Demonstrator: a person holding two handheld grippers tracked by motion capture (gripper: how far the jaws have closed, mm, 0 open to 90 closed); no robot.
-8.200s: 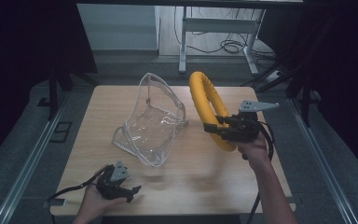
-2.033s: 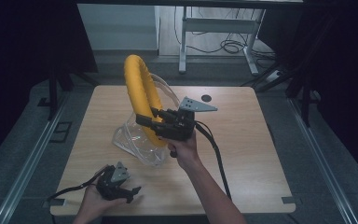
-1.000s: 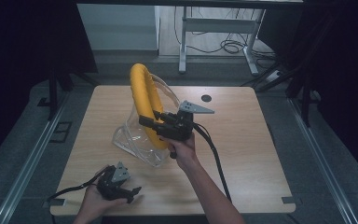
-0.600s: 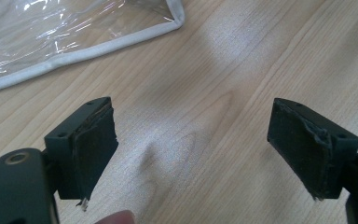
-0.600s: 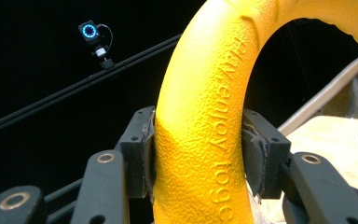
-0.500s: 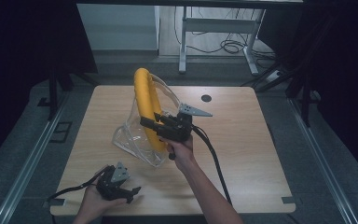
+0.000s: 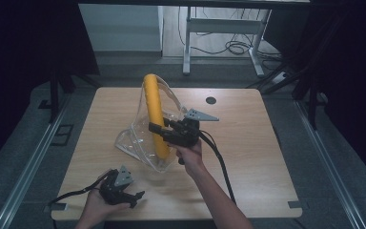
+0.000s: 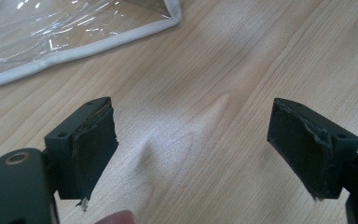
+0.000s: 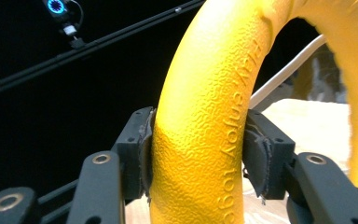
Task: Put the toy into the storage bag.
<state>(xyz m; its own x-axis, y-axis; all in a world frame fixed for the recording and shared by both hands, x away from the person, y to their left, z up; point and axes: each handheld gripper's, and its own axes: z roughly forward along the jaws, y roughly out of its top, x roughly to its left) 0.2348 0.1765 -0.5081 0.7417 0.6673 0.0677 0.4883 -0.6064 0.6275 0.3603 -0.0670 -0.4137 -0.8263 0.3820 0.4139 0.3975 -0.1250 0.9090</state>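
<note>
On the wooden table (image 7: 248, 157), nearest the person, the left gripper (image 8: 191, 154) rests with jaws wide apart. Beyond it, the right gripper (image 9: 198, 154), its jaws just easing wider, seemingly pinches the yellow foam ring (image 7: 153, 114) standing in the clear plastic bag (image 7: 133, 138).

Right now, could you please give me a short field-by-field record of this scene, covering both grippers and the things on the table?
right gripper: jaws around the yellow ring, just been opening, pads still at its sides
yellow ring: upright, lower part inside the clear plastic bag
left gripper: open, nothing between its jaws, low over the wooden table
clear plastic bag: standing near the table's middle, white-trimmed edge
</note>
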